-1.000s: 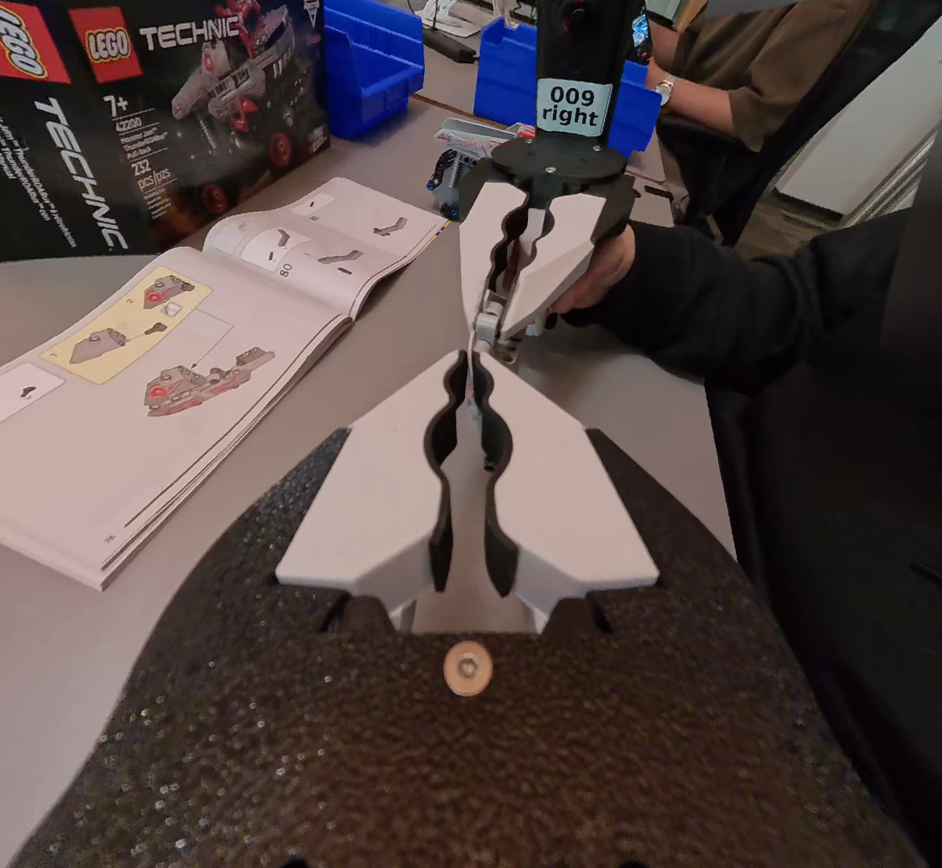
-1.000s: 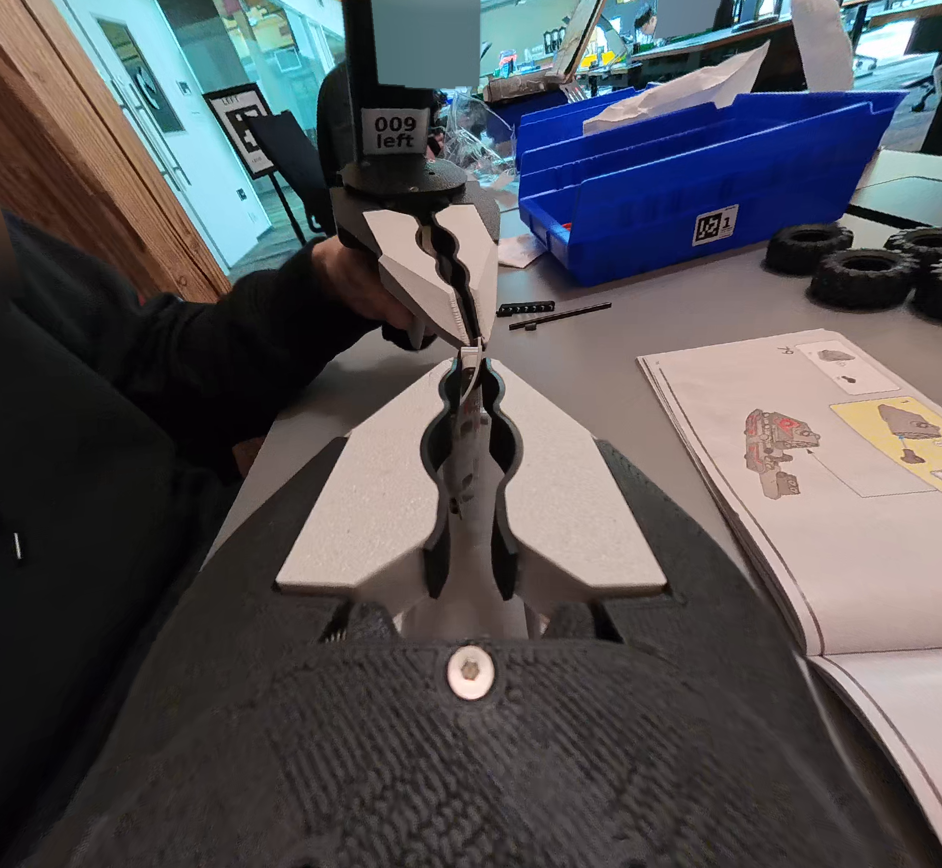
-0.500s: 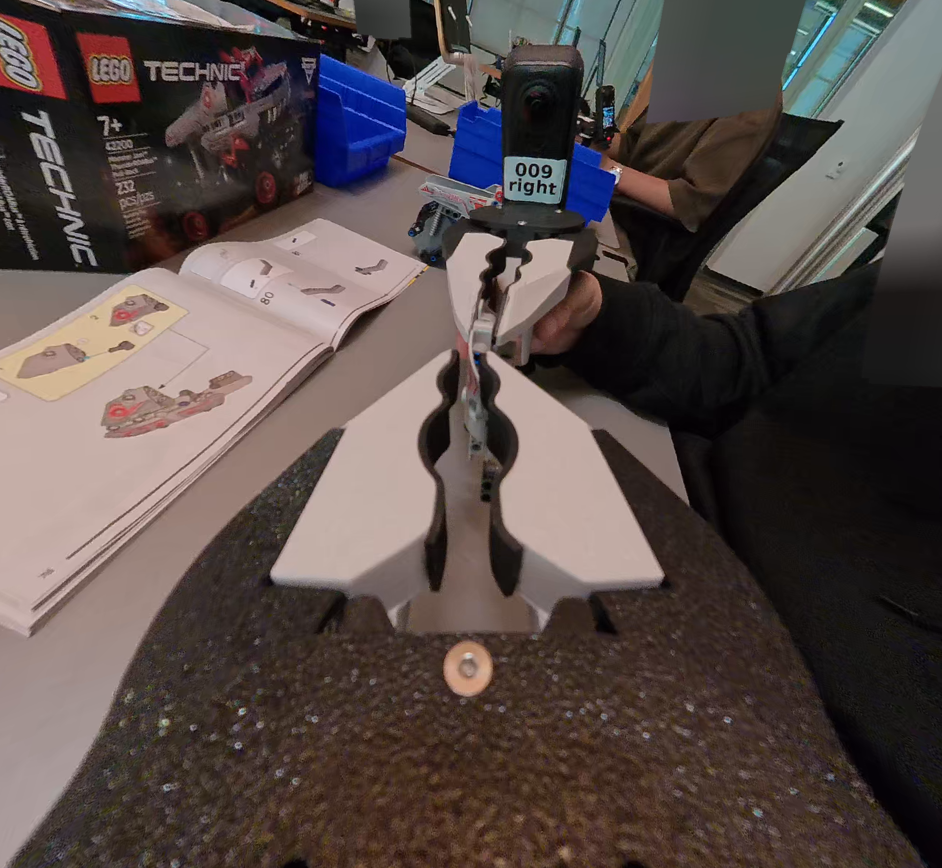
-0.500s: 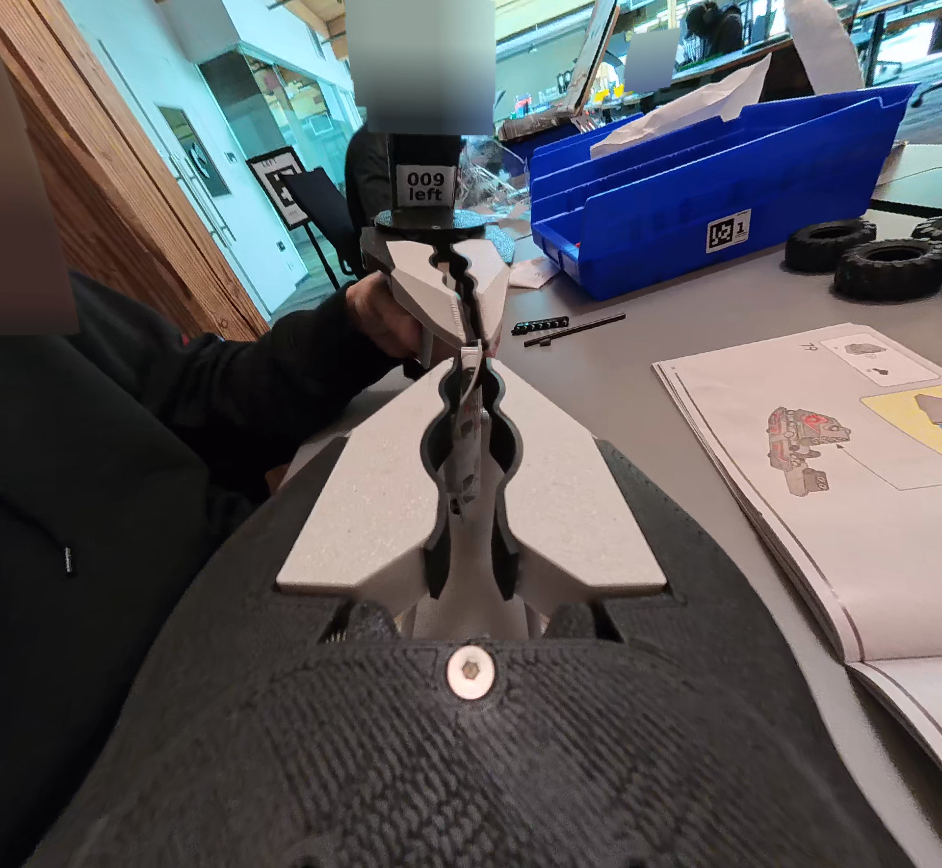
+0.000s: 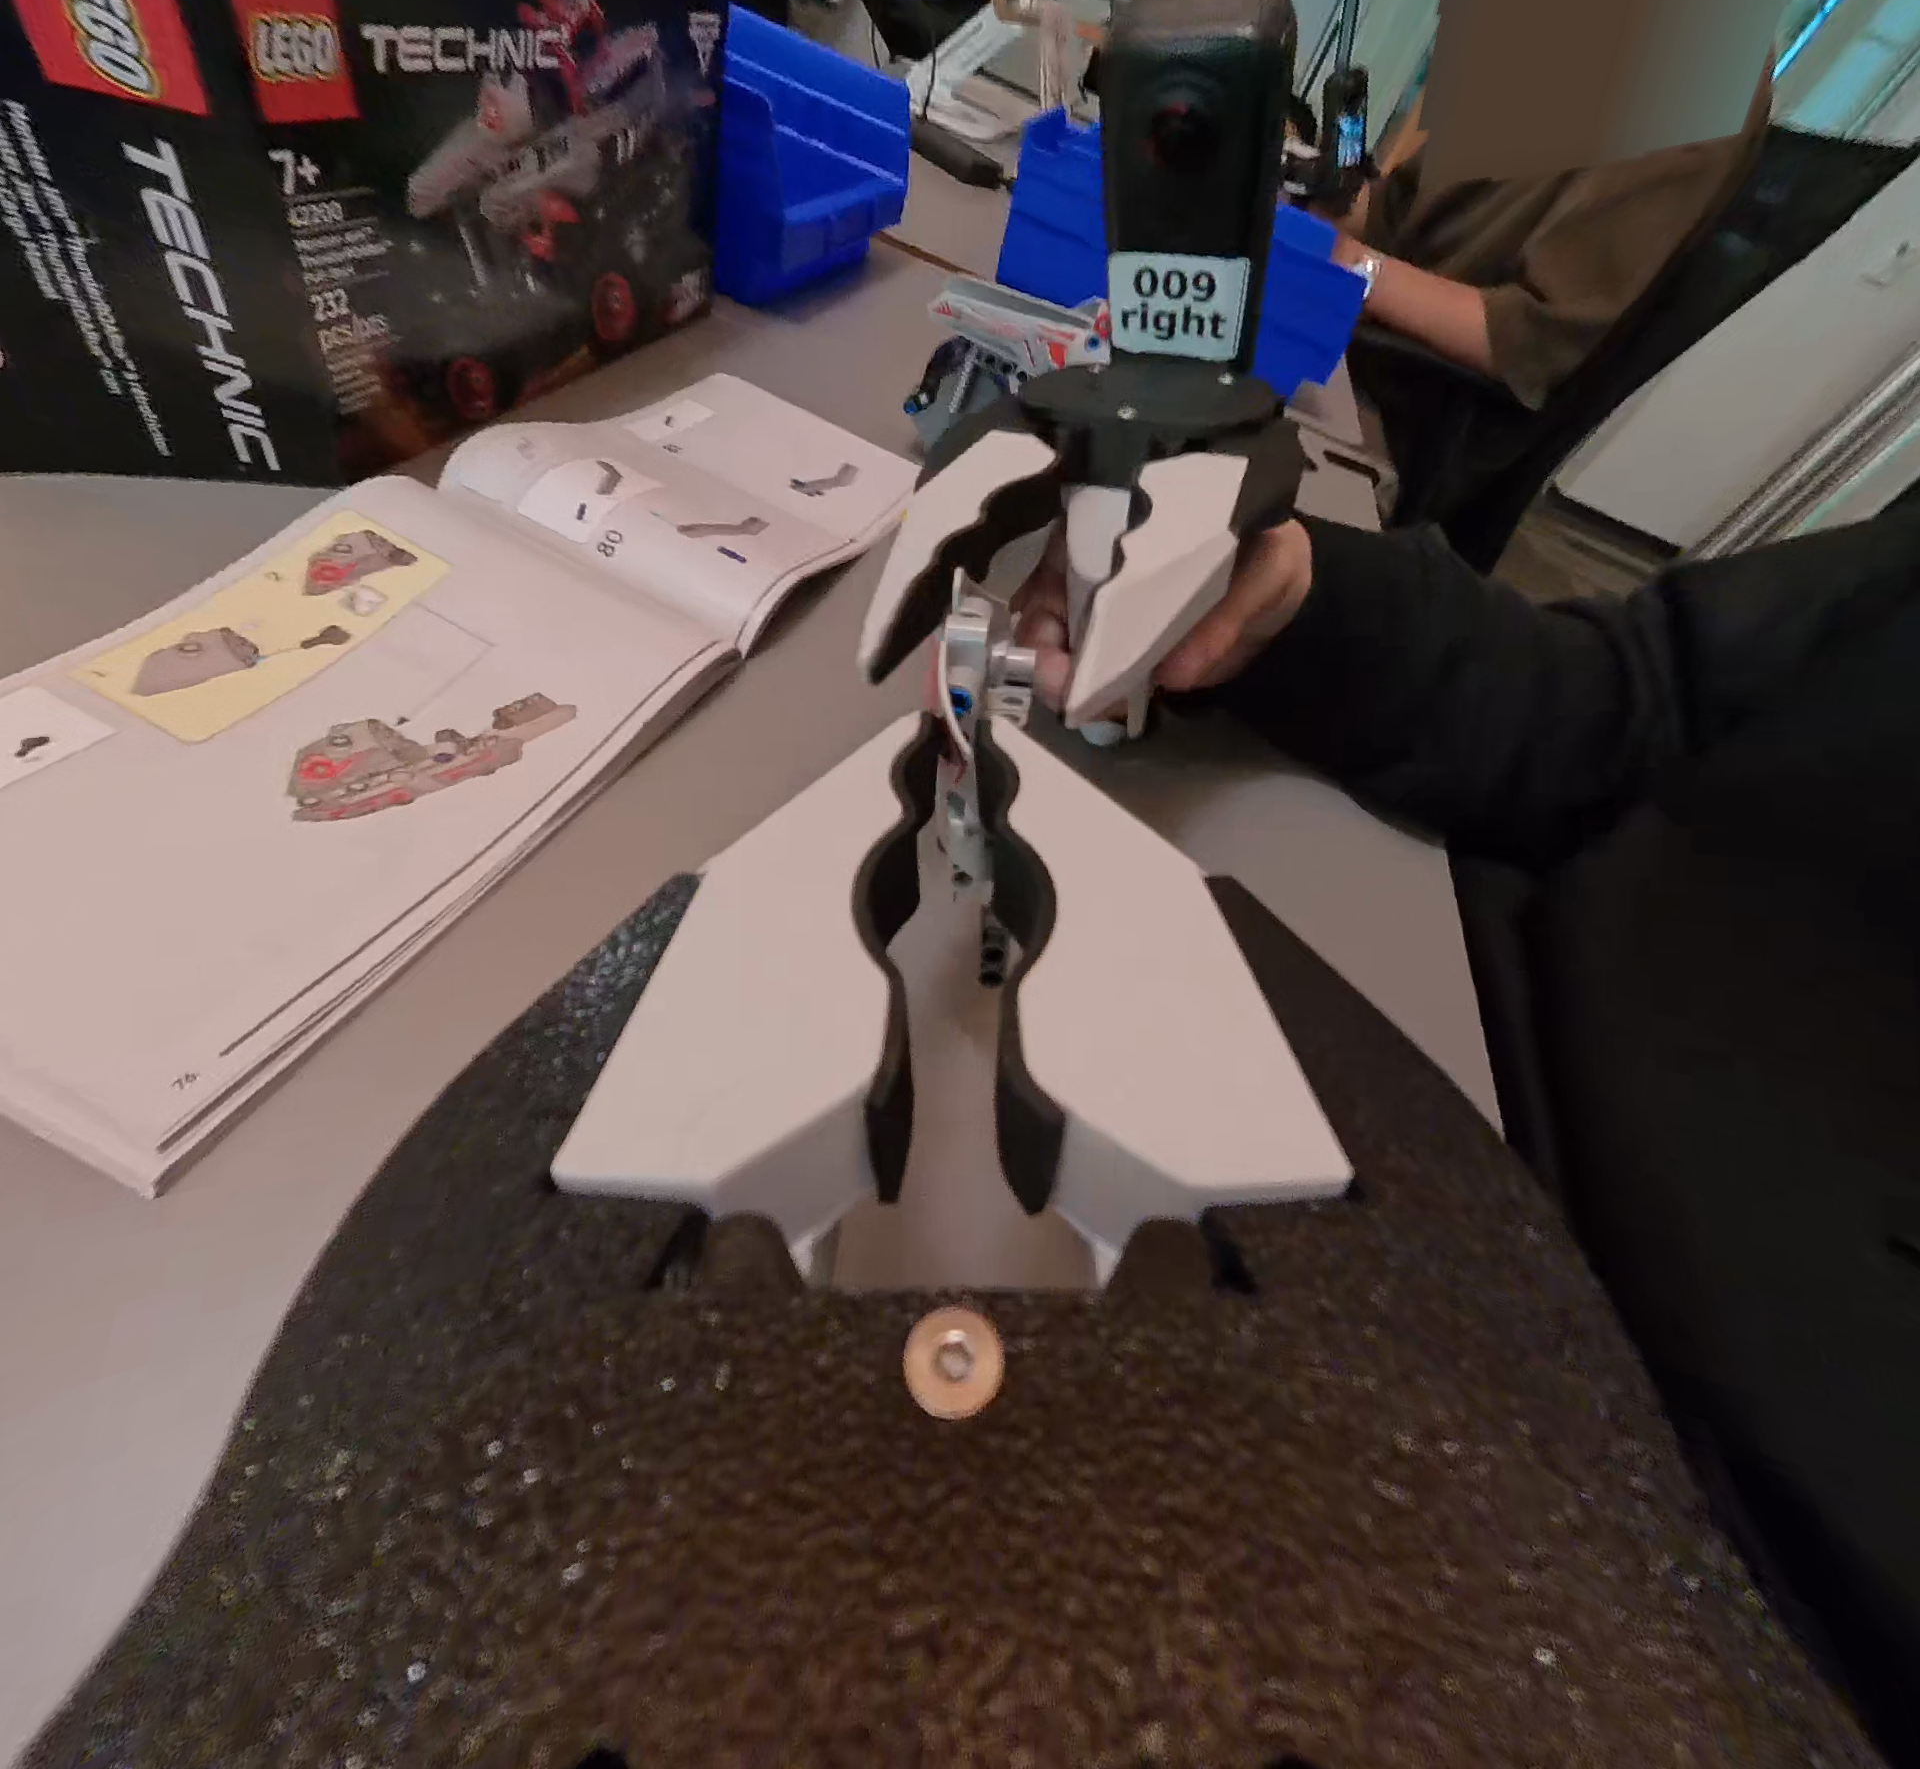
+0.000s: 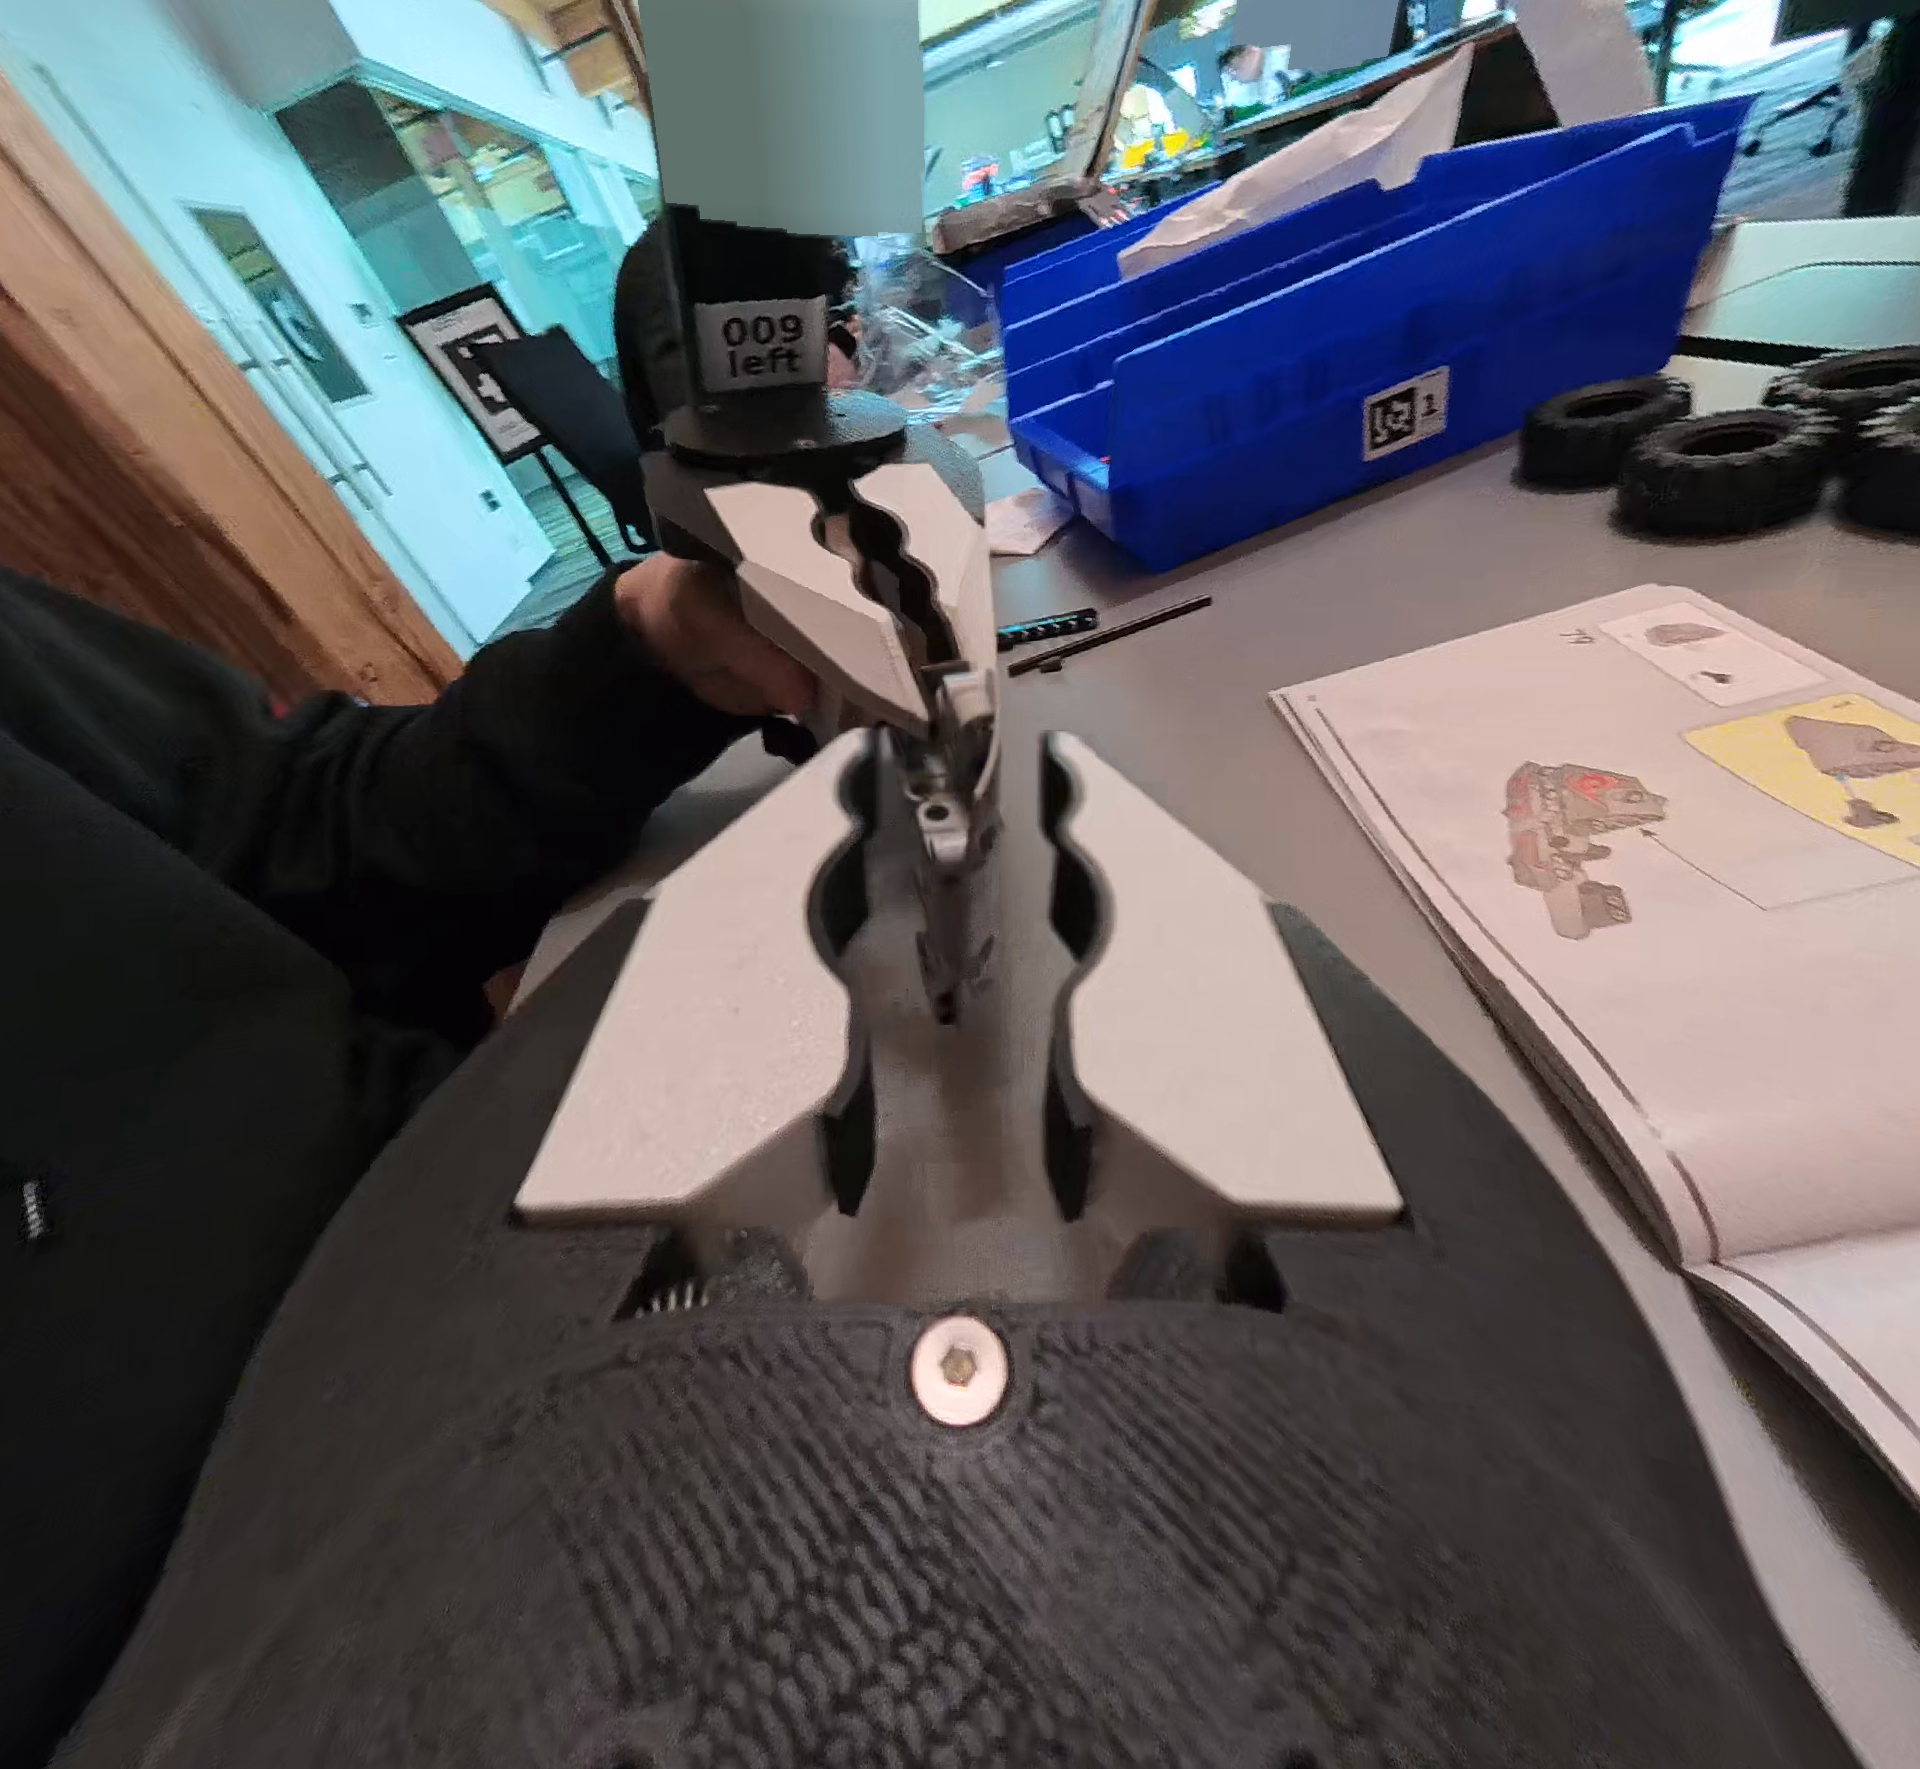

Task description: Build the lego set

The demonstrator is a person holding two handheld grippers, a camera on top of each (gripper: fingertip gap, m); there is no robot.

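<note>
Grey Lego subassembly [image 5: 961, 763] pinched in left gripper [image 5: 951, 743] jaws, right gripper [image 6: 951, 753] spread wide, likely regripping.

hand-held grippers [image 5: 951, 732]: 2 | booklet [image 5: 312, 732]: 1 | blue bins [image 5: 800, 161]: 2 | tyres [image 6: 1714, 472]: 4 | box [image 5: 312, 192]: 1

Open booklet [image 5: 343, 732] beside bare table [image 5: 187, 1304]

booklet [image 5: 343, 743] on table [image 5: 125, 1304] | box [image 5: 312, 192] behind booklet | bins [image 5: 800, 161] right of box
</note>
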